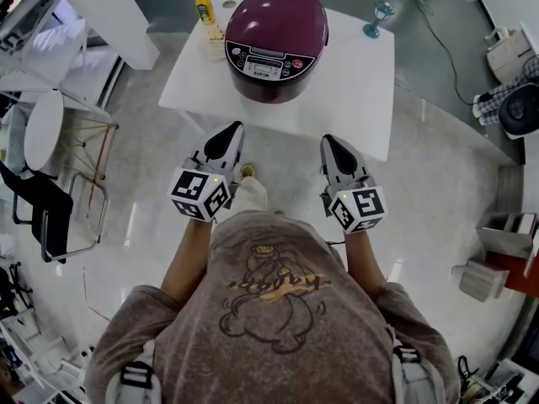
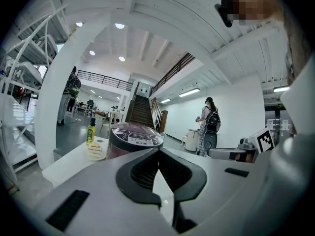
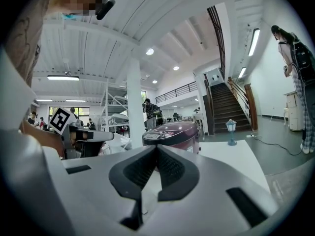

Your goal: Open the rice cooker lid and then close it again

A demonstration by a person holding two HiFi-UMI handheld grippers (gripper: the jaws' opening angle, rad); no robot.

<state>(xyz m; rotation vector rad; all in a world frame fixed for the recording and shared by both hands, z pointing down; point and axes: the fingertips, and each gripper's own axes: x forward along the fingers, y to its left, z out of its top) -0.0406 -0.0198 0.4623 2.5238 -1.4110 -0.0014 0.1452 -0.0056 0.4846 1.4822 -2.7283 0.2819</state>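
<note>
Left gripper view: the ribbed dark pads (image 2: 143,173) of the left gripper (image 2: 158,154) meet at their tips with nothing between them, so it is closed and empty.

Right gripper view: the right gripper (image 3: 157,149) reads the same, with pads together and nothing held. Each gripper looks nearly level at the rice cooker (image 3: 171,133), which stands ahead and well apart from both.

Head view: we hold the two grippers side by side at the near edge of the white table (image 1: 358,91). Neither touches anything we can see. Each one's marker cube (image 1: 200,194) sits close to our body. The maroon cooker stands on the far half of the table with its control panel (image 1: 263,64) facing us. The lid (image 1: 278,15) is down and appears seated flush.

Progress: no step is in hand. A shut lid with both grippers clear fits either a task not yet begun or one already finished, and we cannot tell which. If it has not begun, everything remains: reach the lid, raise it, then press it shut.

Writing: the panel reads "SUPOR" under its display, and the button captions are too small to read. At the far left stands a black-capped bottle (image 1: 203,4) with a yellow label whose print is unreadable. At the far right is a small teal lamp ornament (image 1: 376,17).
</note>
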